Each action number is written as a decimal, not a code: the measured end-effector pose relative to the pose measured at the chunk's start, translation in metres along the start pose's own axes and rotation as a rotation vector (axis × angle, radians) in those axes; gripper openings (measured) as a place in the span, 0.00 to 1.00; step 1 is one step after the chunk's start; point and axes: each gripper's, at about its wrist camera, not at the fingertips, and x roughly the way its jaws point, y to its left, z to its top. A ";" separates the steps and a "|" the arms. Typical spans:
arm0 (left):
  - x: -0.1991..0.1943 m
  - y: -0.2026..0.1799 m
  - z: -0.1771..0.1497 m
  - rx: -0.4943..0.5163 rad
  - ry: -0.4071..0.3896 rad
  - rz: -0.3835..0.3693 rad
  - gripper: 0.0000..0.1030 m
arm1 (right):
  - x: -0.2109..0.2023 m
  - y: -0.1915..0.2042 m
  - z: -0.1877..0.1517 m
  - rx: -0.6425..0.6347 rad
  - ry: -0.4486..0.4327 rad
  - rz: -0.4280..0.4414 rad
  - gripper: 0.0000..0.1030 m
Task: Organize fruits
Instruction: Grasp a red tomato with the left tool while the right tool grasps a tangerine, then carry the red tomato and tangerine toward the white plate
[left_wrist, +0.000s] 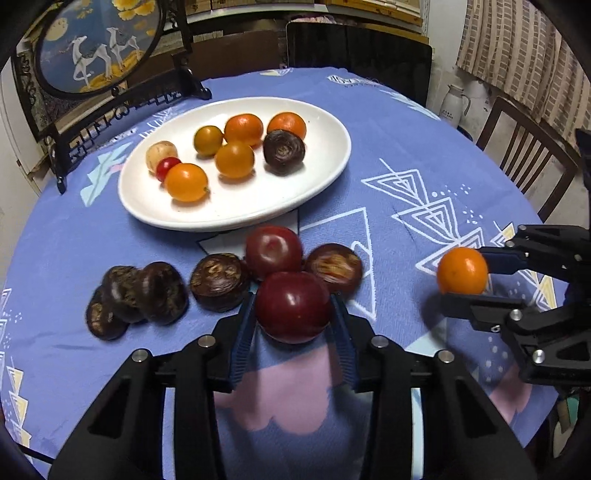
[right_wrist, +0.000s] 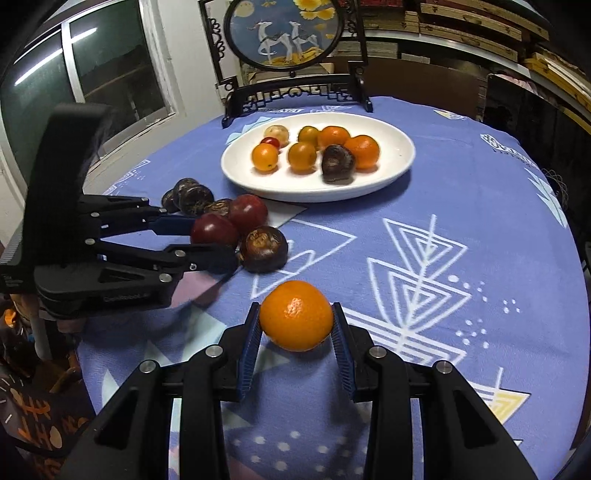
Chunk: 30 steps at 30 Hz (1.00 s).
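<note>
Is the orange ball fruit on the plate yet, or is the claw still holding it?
Out. The right gripper is shut on the orange, over the tablecloth, short of the plate.

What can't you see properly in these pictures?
- Left wrist view: the underside of the dark red round plum, covered by the left tool.
- Left wrist view: the right tool runs off the edge.
- Right wrist view: the dark brown water chestnuts behind the left tool, partly covered.
- Both views: whether the round orange tangerine touches the cloth.

Blue-clothed table (left_wrist: 388, 147): white plate (left_wrist: 317, 181), fruits (left_wrist: 218, 280).
</note>
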 end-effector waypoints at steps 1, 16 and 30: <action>-0.002 0.001 -0.002 0.002 -0.003 0.007 0.38 | 0.002 0.003 0.001 -0.005 0.002 0.006 0.36; -0.014 0.030 -0.026 -0.058 -0.008 0.069 0.38 | 0.029 0.050 0.014 -0.081 0.038 0.071 0.36; -0.010 0.032 -0.028 -0.057 -0.004 0.068 0.38 | 0.039 0.053 0.014 -0.087 0.077 0.060 0.36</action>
